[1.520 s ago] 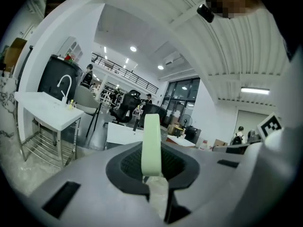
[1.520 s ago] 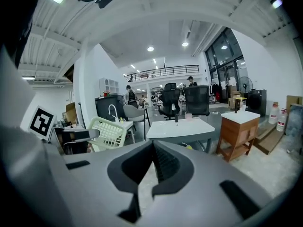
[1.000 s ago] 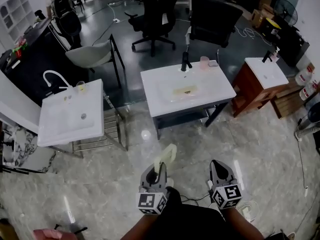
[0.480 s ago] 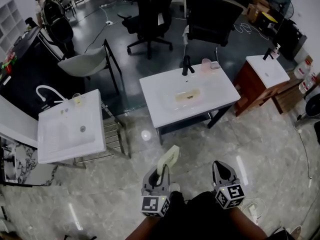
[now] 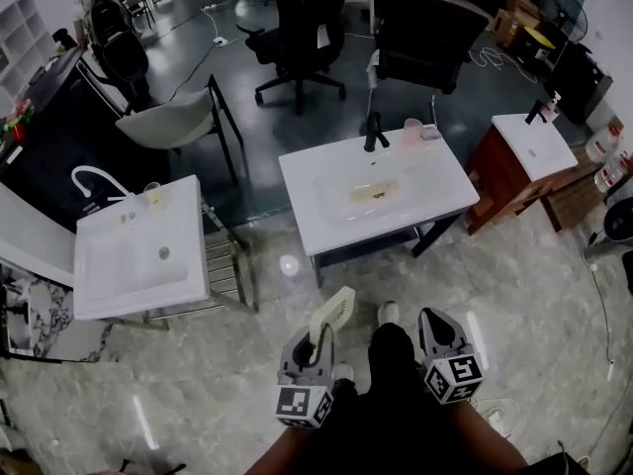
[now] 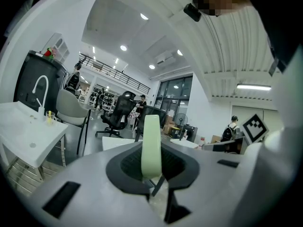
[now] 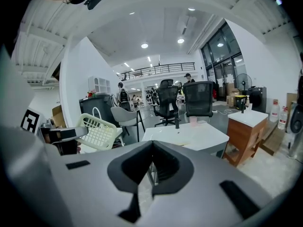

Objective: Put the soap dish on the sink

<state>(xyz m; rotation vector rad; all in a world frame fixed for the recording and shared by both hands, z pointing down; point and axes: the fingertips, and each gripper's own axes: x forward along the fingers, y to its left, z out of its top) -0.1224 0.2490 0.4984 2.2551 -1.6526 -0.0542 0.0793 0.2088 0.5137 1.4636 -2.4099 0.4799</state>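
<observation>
A pale green slotted soap dish (image 5: 332, 314) stands upright in my left gripper (image 5: 318, 342), whose jaws are shut on its lower edge. In the left gripper view the soap dish (image 6: 152, 145) rises edge-on between the jaws. My right gripper (image 5: 432, 325) is level with it on the right, shut and holding nothing. In the right gripper view the soap dish (image 7: 97, 132) appears at the left. The white sink (image 5: 435, 181) with a black faucet (image 5: 374, 132) stands ahead on the floor, well beyond both grippers, with something yellowish (image 5: 374, 193) in its basin.
A pink cup (image 5: 406, 129) stands by the faucet. Another white sink (image 5: 99, 290) on a metal frame is at the left. A wooden cabinet with a sink (image 5: 524, 146) is at the right. A grey chair (image 5: 178, 117) and black office chairs (image 5: 307, 18) stand behind.
Both grippers have come a little nearer the middle sink, the soap dish still held. The person's leg and shoe now show between the grippers.
</observation>
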